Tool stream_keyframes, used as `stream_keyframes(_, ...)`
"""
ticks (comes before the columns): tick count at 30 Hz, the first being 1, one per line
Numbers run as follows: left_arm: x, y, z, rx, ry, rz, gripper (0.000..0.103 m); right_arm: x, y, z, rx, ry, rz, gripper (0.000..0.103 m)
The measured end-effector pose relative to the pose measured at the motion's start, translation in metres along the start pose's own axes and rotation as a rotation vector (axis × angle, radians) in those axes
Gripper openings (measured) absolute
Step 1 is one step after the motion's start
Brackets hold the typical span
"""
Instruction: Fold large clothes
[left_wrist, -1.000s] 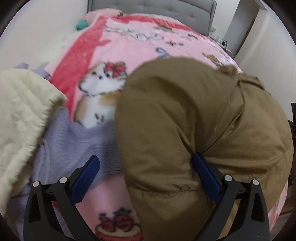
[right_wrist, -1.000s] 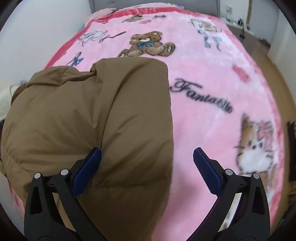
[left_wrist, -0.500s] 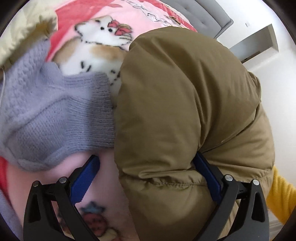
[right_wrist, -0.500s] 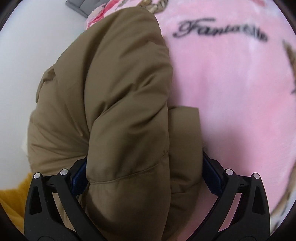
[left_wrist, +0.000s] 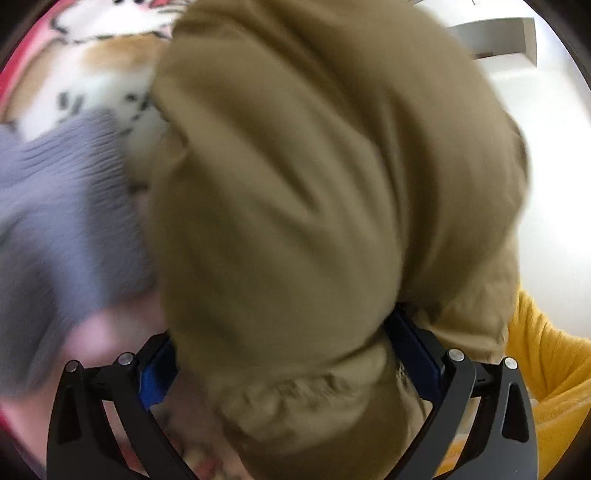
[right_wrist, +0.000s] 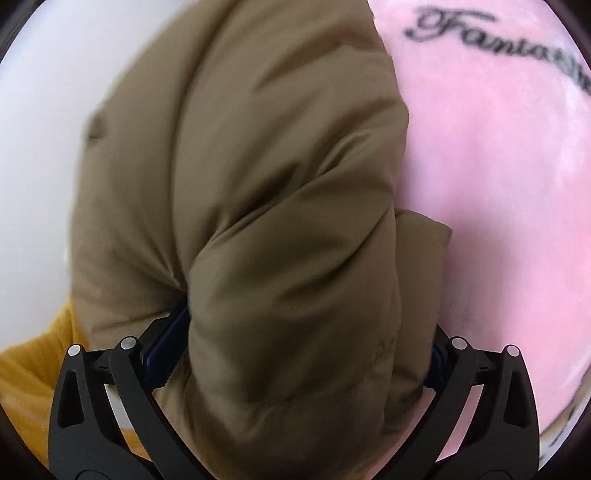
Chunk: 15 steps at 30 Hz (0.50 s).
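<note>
**1 brown jacket clamped by 2 grippers over the pink blanket**

1 padded brown jacket (left_wrist: 314, 192) is filling the middle of both wrist views, bunched into thick folds. In the left wrist view its bulk is running from the lower centre of the frame up toward the upper right; in the right wrist view it is running from the lower centre up toward the upper left, so its long axis is lying roughly along each gripper's fingers.

The left gripper (left_wrist: 291, 354) is pressing its 2 blue pads against a fat fold of the jacket, 1 pad on each side, so it is clamped on the jacket. The right gripper (right_wrist: 295, 354) is squeezing another fold the same way, its pads mostly buried in fabric.

1 grey knitted garment (left_wrist: 62, 229) is lying at the left of the left wrist view, touching the jacket's edge. 1 pink printed blanket (right_wrist: 509, 192) is spreading beneath, with script lettering at the upper right. A yellow sleeve (left_wrist: 546, 369) is showing at the lower right of the left view, which is blurring with motion.
</note>
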<state>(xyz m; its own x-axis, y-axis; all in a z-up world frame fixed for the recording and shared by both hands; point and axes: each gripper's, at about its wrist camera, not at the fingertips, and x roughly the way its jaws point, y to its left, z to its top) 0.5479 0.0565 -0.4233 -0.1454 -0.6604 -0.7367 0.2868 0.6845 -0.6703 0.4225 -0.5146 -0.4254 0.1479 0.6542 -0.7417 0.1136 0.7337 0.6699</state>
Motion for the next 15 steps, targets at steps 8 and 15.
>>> stream_keyframes(8, 0.013, -0.007, 0.000, -0.124, -0.155, -0.014, 0.097, 0.022, 0.036, 0.004, 0.098, -0.103, -0.205, 0.088)
stream_keyframes(15, -0.010, -0.048, -0.010, -0.243, -0.191, 0.082, 0.026, 0.003, 0.089, -0.015, 0.049, -0.144, -0.313, 0.027)
